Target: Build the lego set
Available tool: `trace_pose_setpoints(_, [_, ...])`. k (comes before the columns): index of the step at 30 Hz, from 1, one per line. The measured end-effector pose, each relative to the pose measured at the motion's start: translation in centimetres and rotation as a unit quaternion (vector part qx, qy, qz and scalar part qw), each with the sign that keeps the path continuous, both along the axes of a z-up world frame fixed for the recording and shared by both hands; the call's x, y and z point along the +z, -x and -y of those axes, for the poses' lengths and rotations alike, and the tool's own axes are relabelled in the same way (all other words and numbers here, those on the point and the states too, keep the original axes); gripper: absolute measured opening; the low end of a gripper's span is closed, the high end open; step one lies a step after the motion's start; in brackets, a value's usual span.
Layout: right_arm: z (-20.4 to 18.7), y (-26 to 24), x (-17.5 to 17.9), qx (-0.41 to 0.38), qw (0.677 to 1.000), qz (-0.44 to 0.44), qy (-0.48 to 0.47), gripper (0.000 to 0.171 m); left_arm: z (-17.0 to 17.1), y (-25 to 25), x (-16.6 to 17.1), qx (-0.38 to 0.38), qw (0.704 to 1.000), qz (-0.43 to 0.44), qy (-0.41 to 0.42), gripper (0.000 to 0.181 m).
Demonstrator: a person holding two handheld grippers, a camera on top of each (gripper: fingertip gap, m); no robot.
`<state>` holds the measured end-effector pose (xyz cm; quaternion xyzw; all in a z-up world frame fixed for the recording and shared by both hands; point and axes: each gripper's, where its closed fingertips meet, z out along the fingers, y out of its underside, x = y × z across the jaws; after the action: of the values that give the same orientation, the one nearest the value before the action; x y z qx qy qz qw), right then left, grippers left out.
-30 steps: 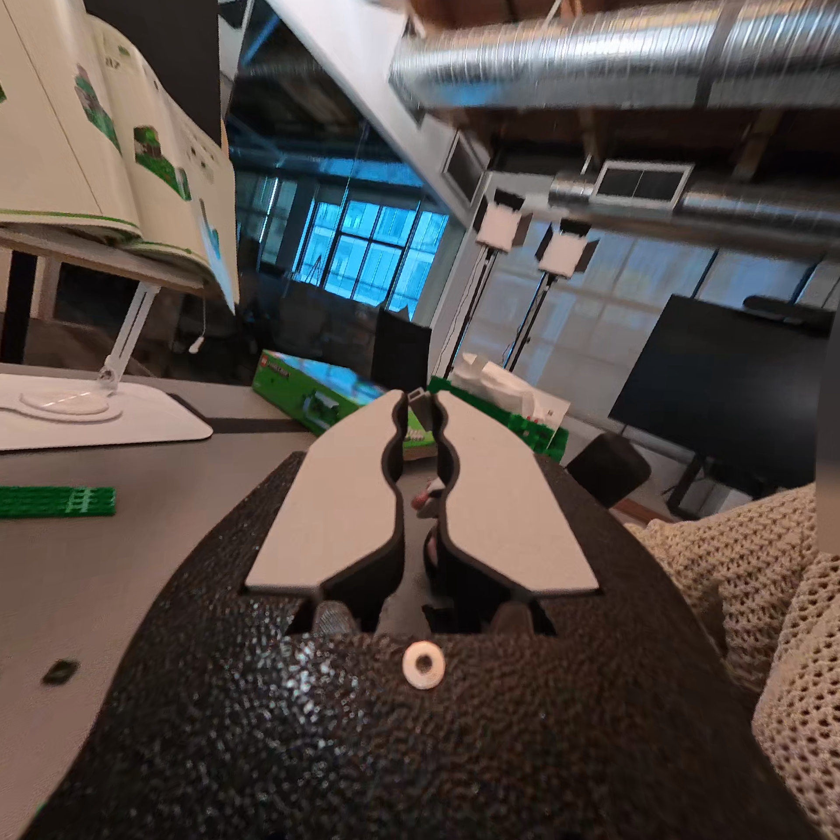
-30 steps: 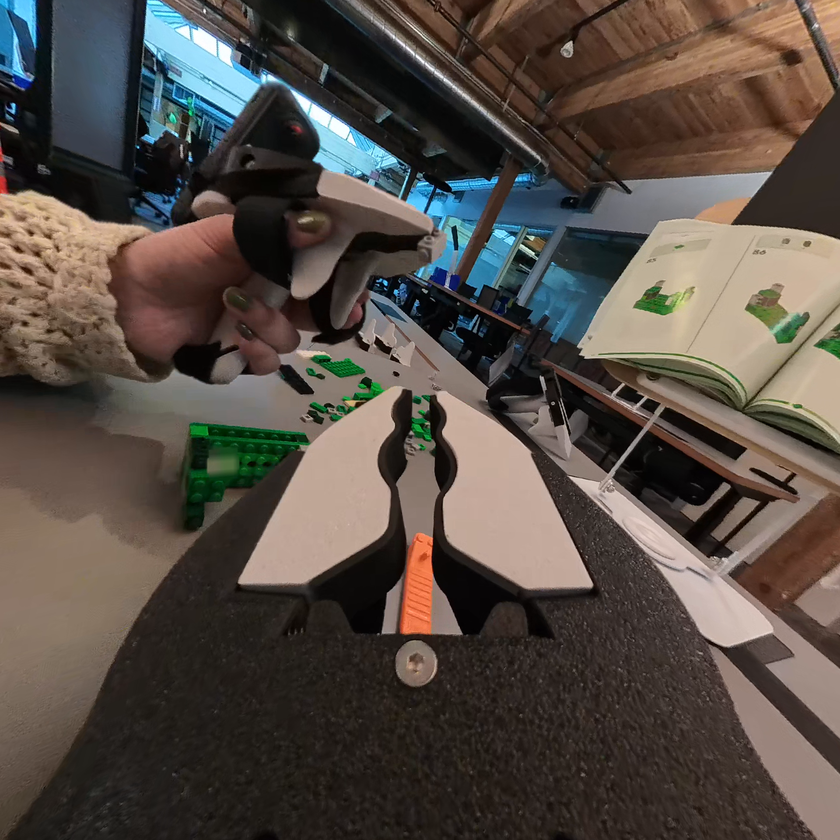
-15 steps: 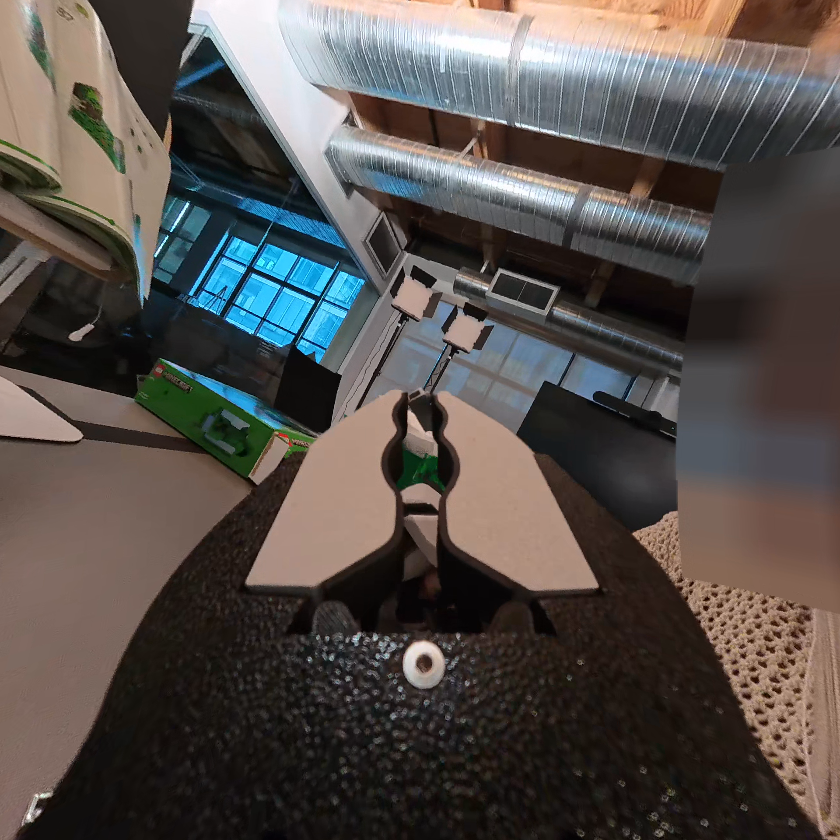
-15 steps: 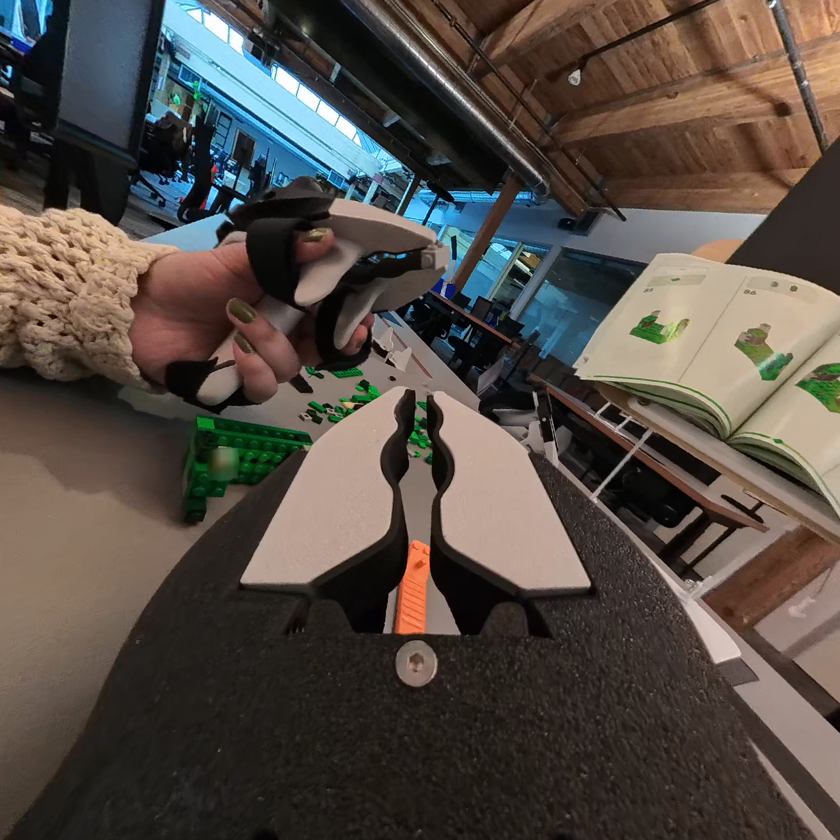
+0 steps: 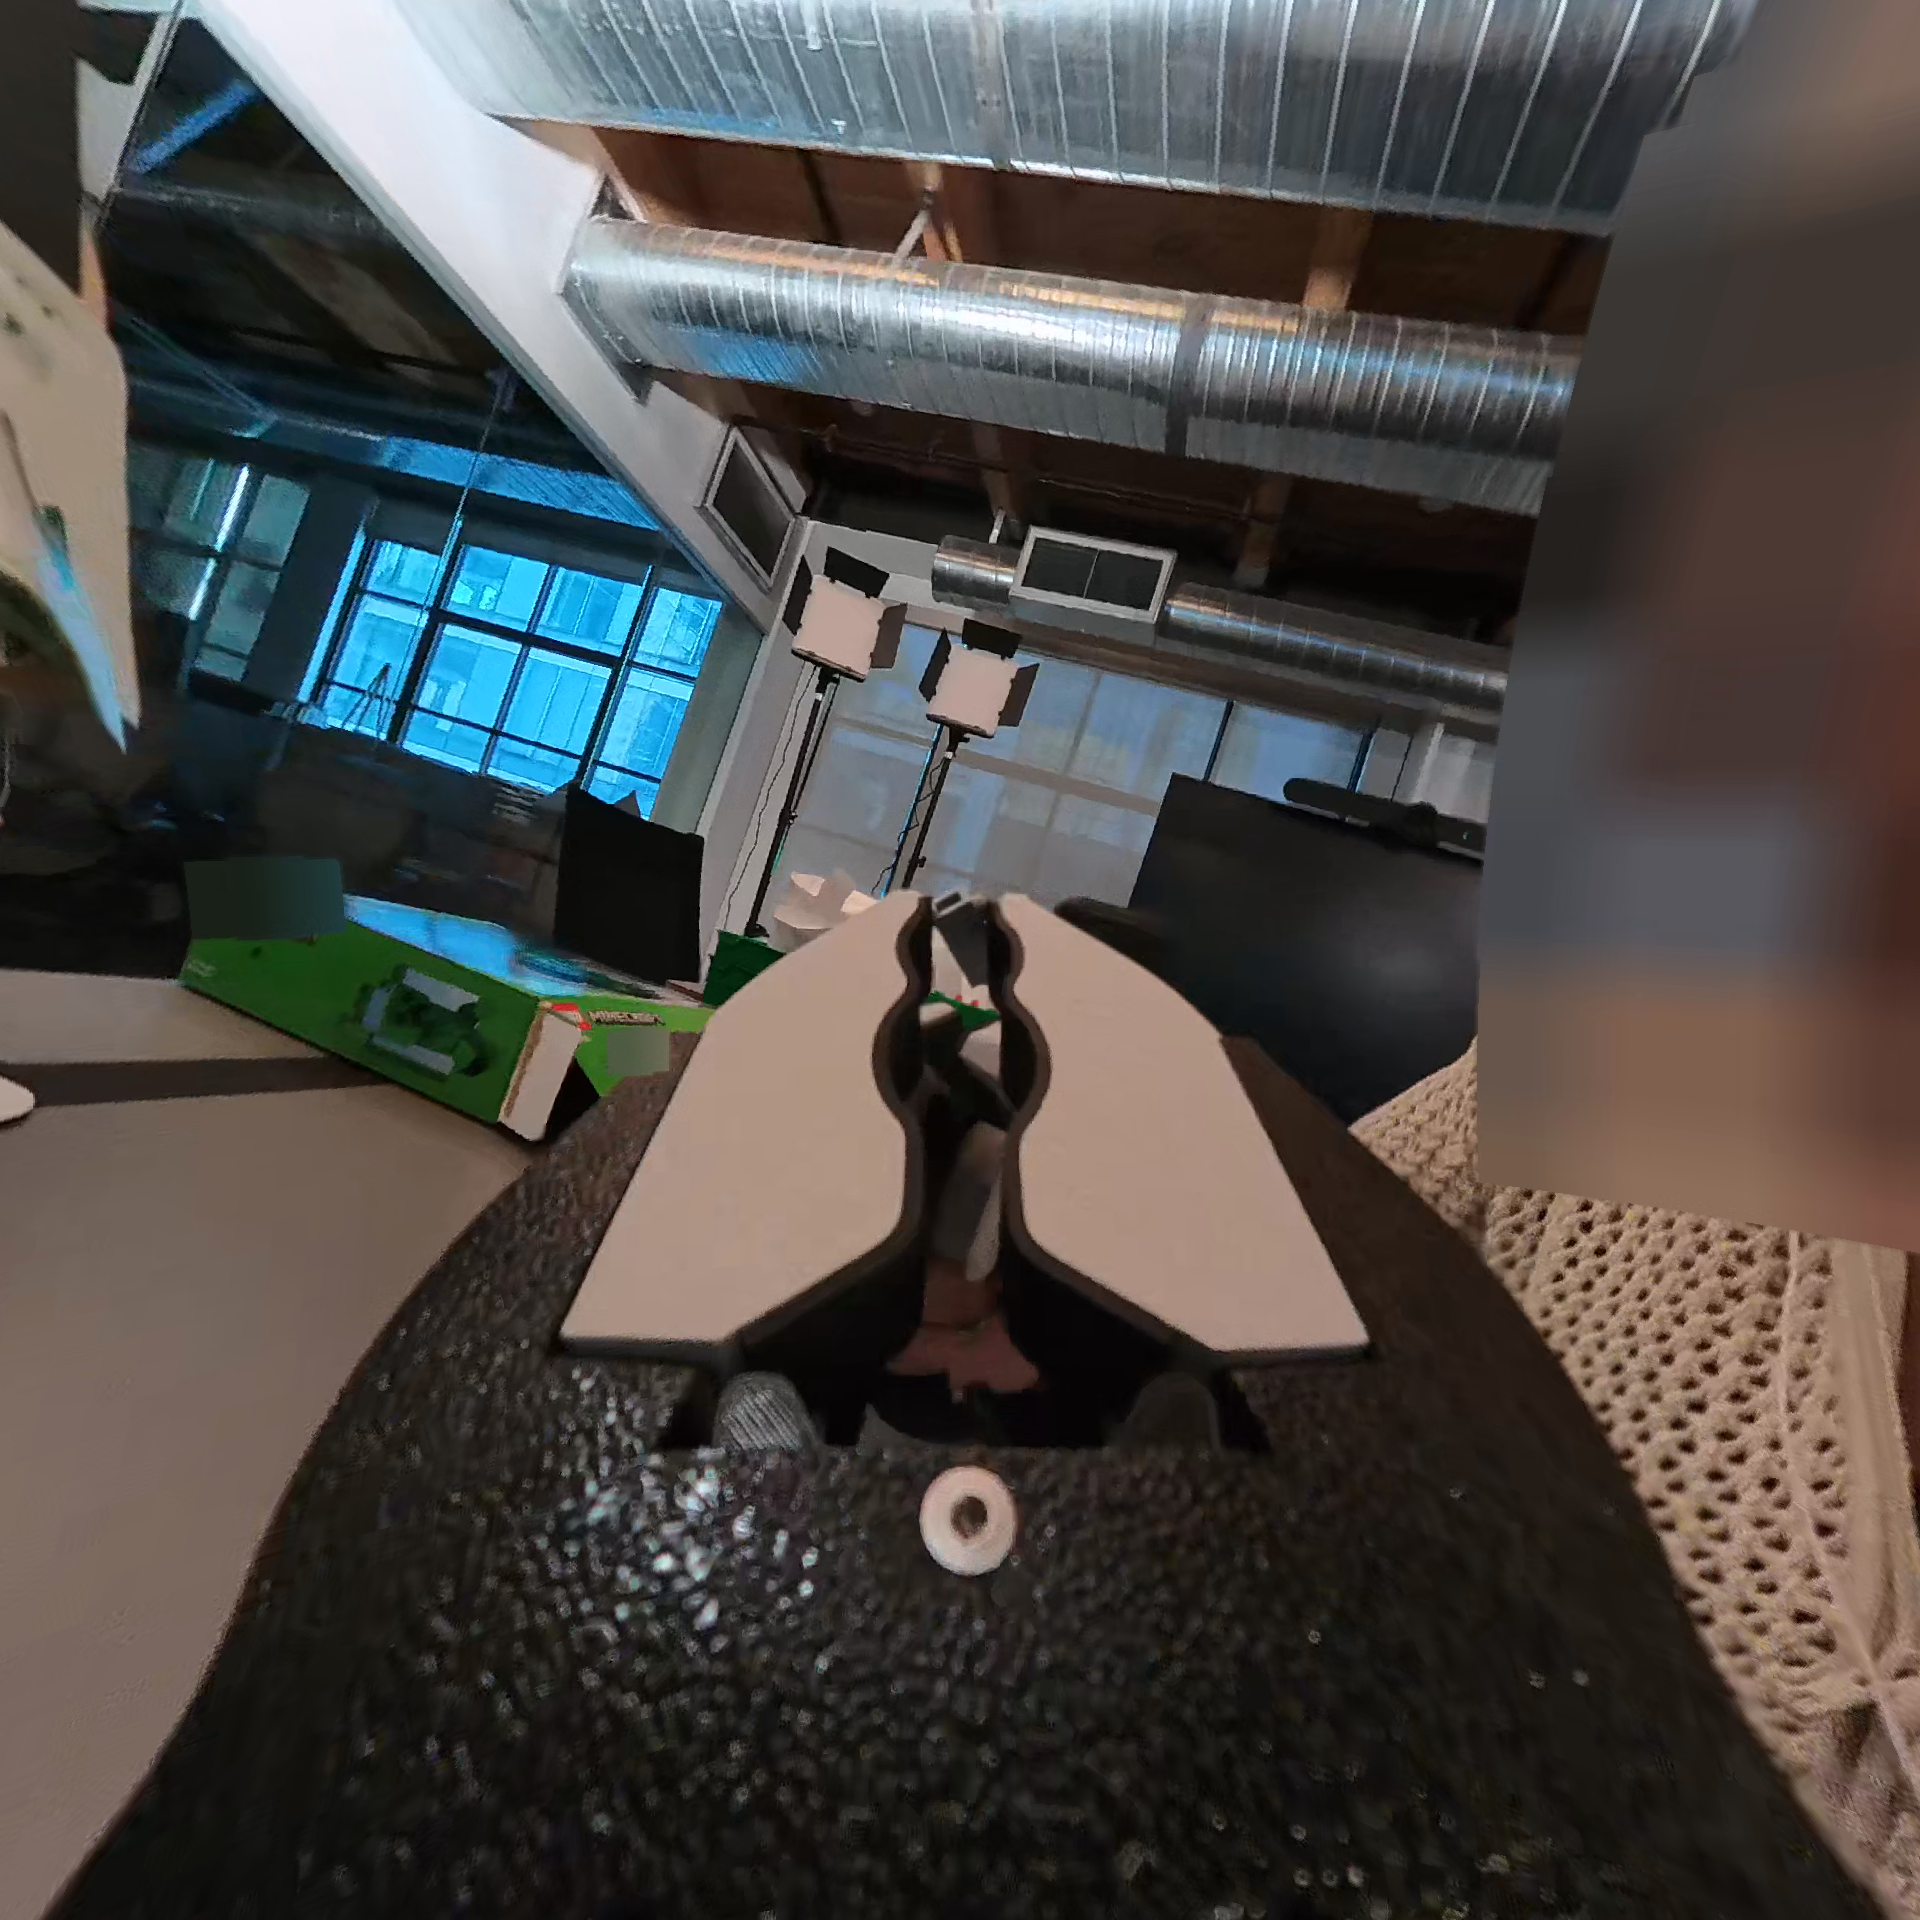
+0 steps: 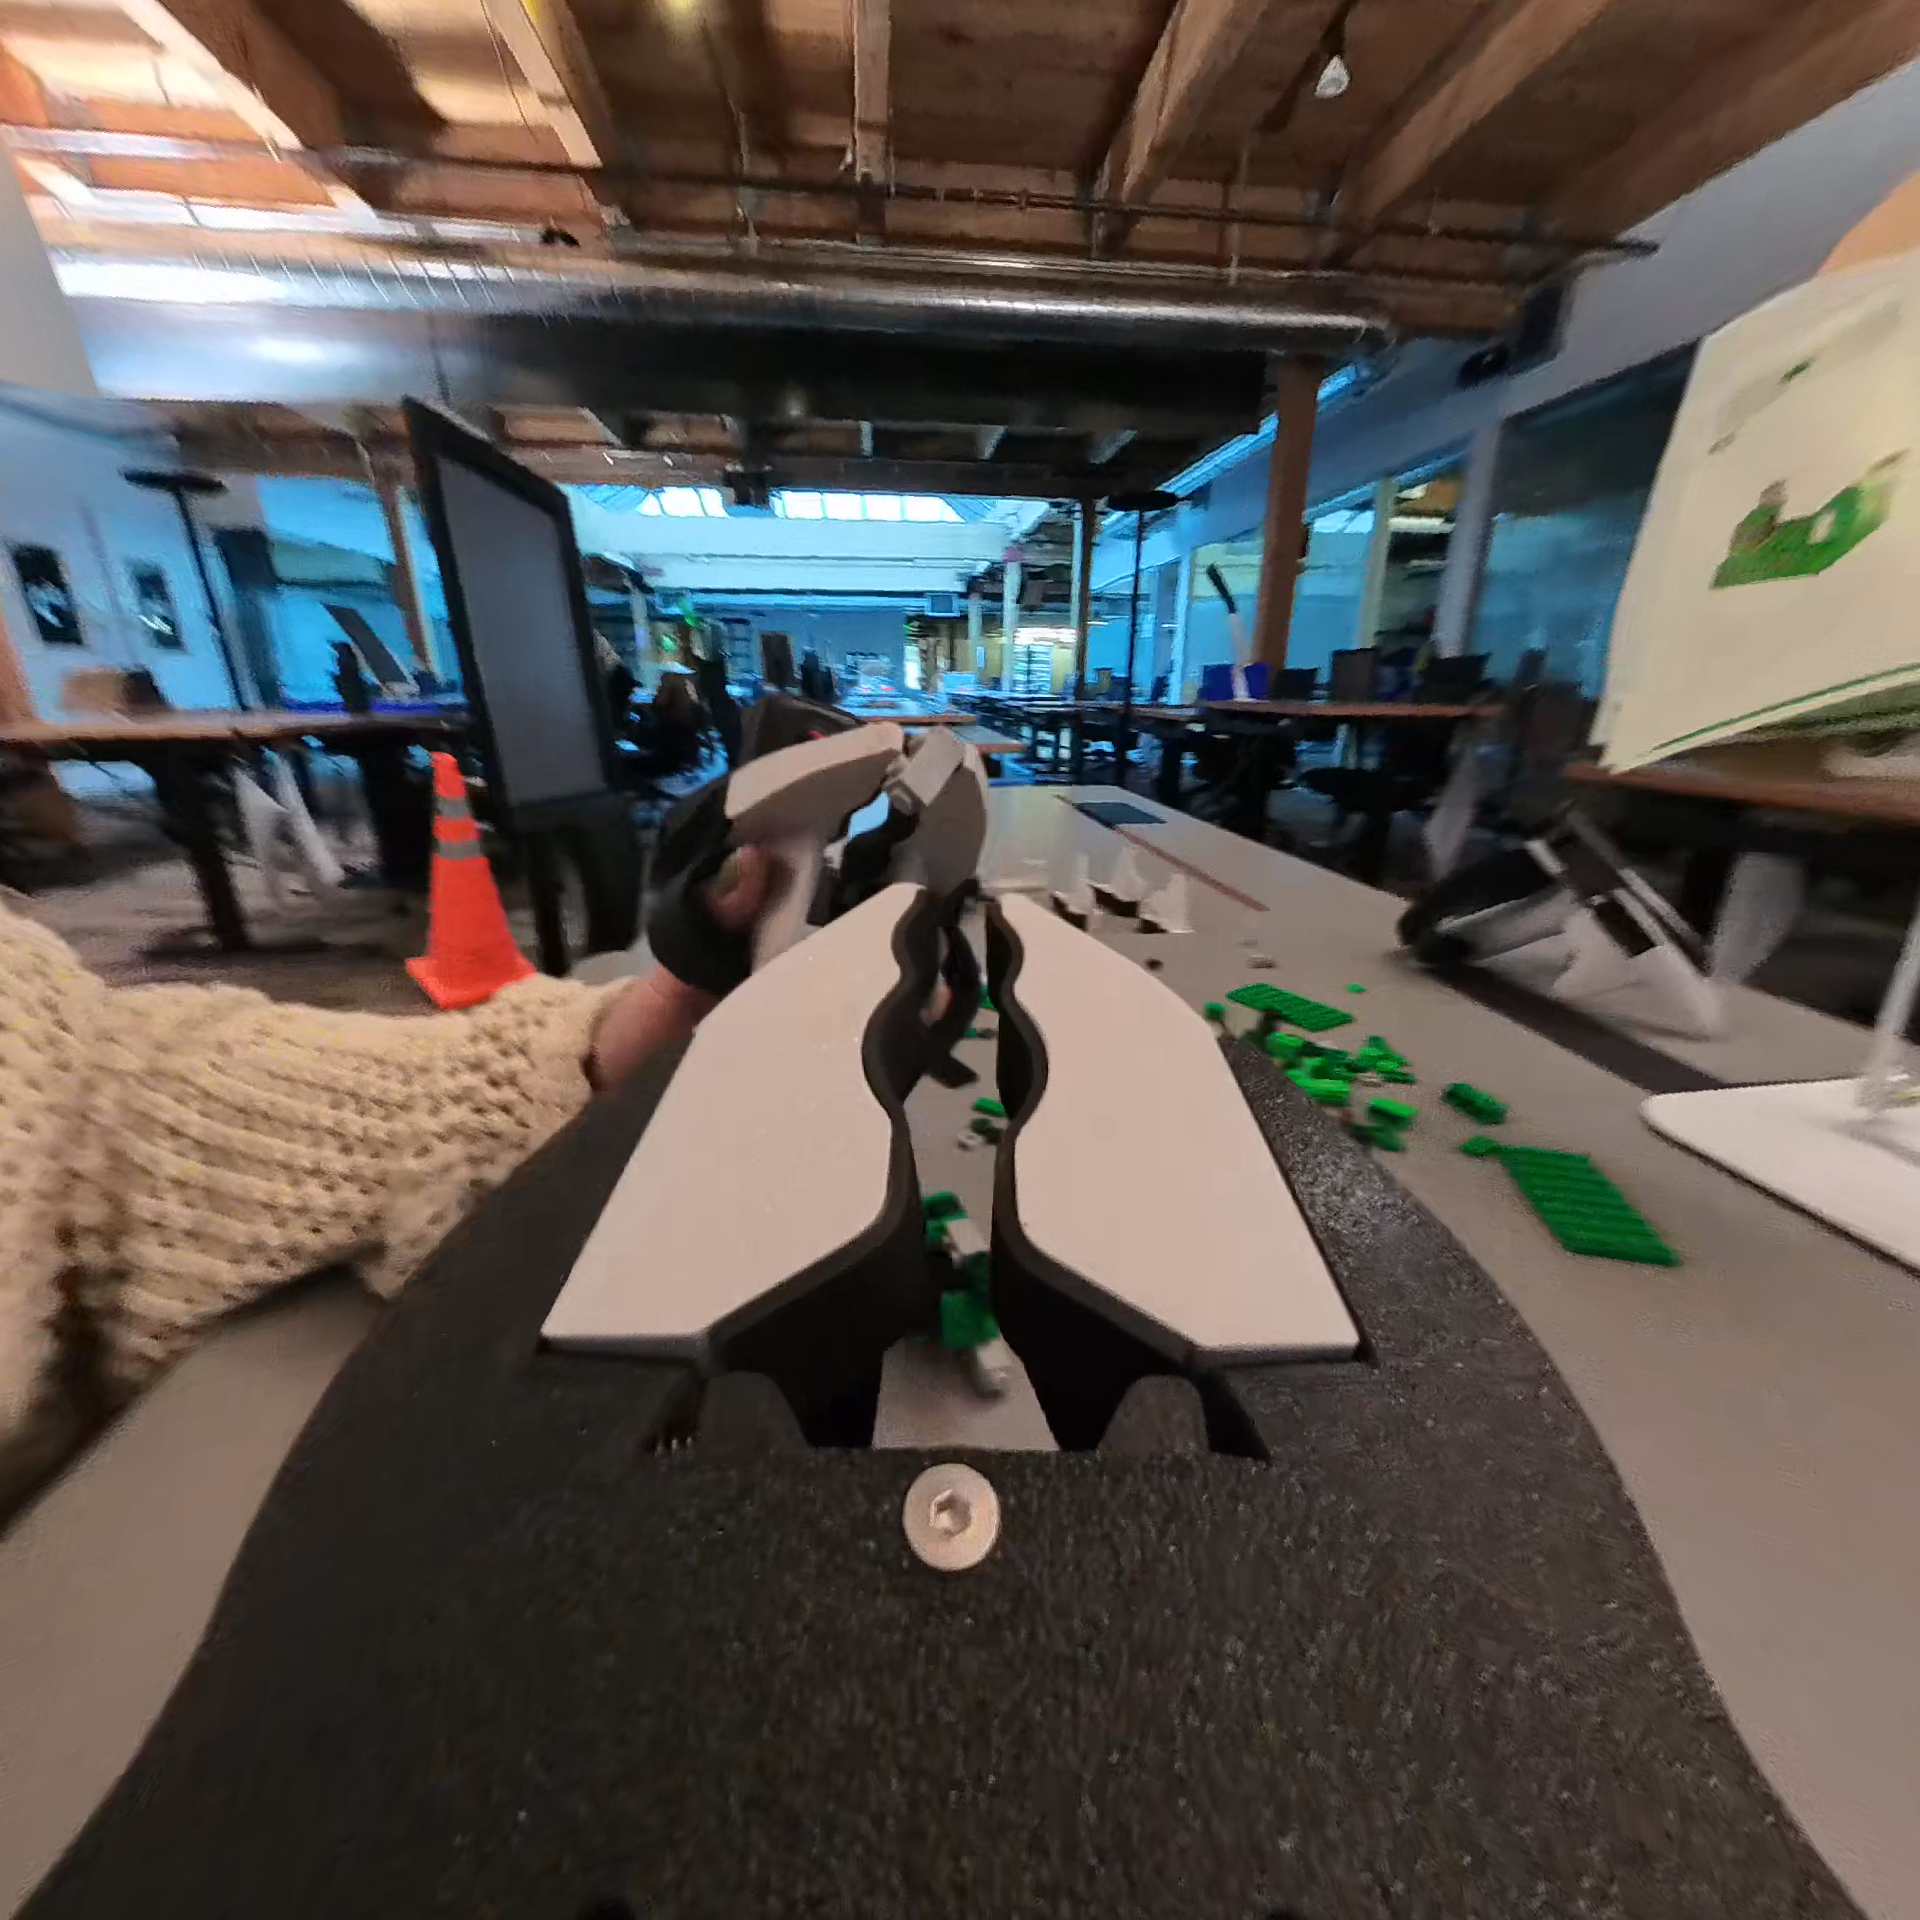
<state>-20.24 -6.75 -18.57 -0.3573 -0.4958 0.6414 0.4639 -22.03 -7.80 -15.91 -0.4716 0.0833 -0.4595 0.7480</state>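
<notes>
My left gripper (image 5: 961,920) is shut on a small dark grey piece (image 5: 964,940) at its fingertips and is raised off the grey table (image 5: 156,1299), pointing up into the room. It also shows in the right wrist view (image 6: 914,774), held in a hand just beyond my right gripper (image 6: 956,920). The right gripper's jaws stand almost together with nothing between them. A partly built green model (image 6: 961,1299) shows on the table through the gap between the right fingers. Loose green pieces (image 6: 1340,1070) and a green plate (image 6: 1590,1205) lie to the right.
An open instruction booklet (image 6: 1787,540) rests on a stand with a white base (image 6: 1808,1153) at the right. A green set box (image 5: 416,1008) lies on the table's far side. A knitted sleeve (image 6: 208,1122) crosses the left. An orange cone (image 6: 462,894) stands off the table. Both grippers' tips are close together, under 4 cm apart.
The left gripper tilted further up, still holding the piece. The right view swung so the left gripper is straight ahead; the green model, not the orange tool, now shows between the right fingers.
</notes>
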Motion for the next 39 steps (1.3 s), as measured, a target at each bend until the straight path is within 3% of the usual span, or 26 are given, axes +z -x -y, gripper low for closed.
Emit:
trace_pose_setpoints(4, [0.5,-0.2,0.5,0.043,0.998,0.0,0.049,0.015,0.3,-1.0,0.1,0.013,0.999,-0.046,-0.017,0.009])
trace_pose_setpoints(13, [-0.3,-0.5,-1.1,-0.012,0.999,-0.03,-0.024,0.015,0.5,-1.2,-0.2,0.031,0.996,-0.078,-0.025,0.01])
trace_pose_setpoints(39, [1.2,-0.4,-2.5,-0.02,0.994,-0.023,-0.105,0.01,0.3,-0.9,-0.4,0.028,0.997,-0.067,-0.016,0.01])
